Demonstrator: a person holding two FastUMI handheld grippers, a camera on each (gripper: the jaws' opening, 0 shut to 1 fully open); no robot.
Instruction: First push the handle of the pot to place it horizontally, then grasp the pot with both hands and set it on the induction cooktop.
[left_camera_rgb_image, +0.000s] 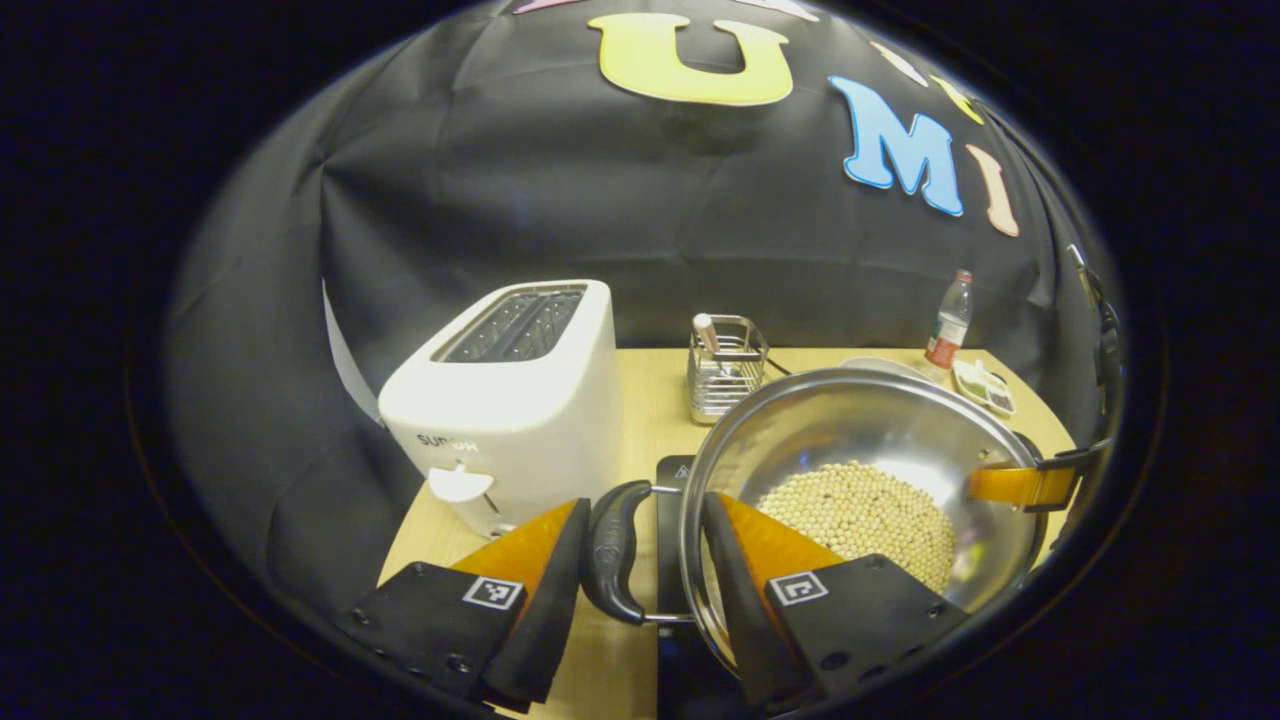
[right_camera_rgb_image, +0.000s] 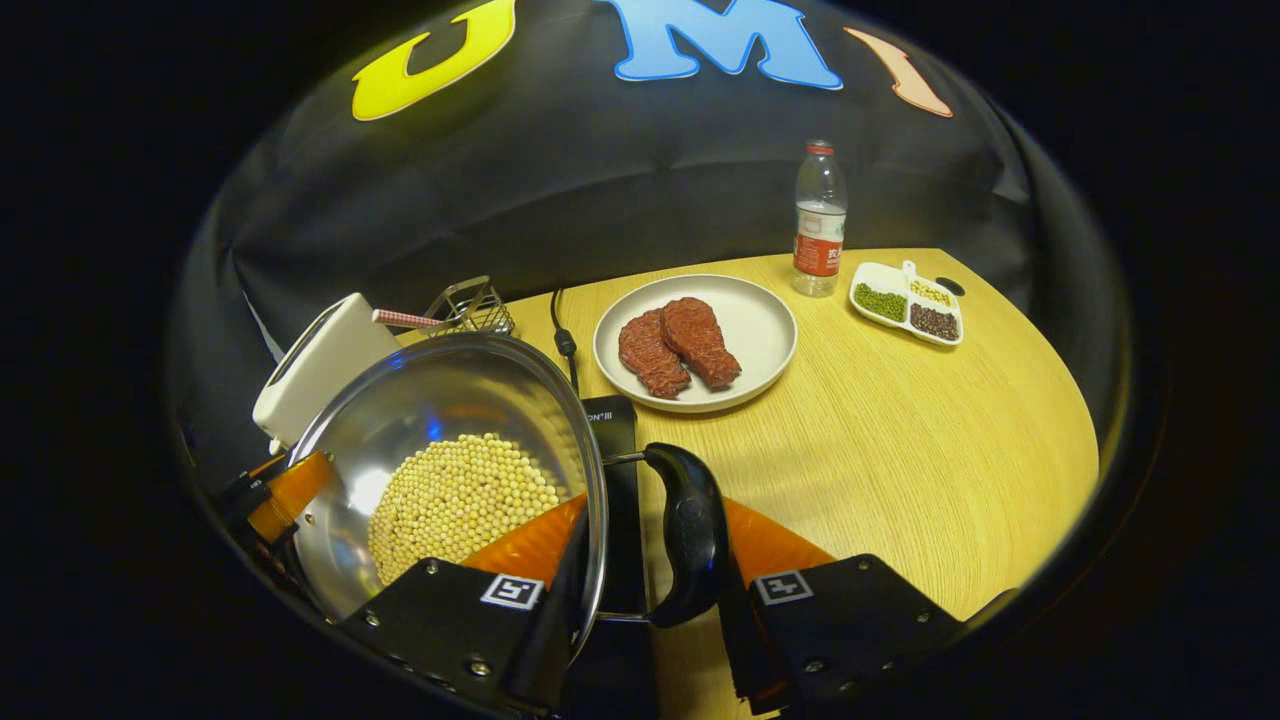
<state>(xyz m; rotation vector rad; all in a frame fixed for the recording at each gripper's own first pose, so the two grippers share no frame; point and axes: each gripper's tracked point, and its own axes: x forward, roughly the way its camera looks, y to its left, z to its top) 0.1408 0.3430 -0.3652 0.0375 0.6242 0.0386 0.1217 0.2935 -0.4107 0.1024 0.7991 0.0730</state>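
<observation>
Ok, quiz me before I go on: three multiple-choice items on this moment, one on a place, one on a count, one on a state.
1. Where does the plate sit?
A. beside the bottle
B. on the toaster
C. inside the pot

2. How many meat pieces lie on it?
A. one
B. two
C. four

3. What does the left gripper straddle?
A. the toaster's lever
B. nothing
C. the pot's handle

Answers:
1 A, they stand close on the table.
2 B, two red slabs.
3 C, one finger outside the handle, one inside the rim.
</observation>
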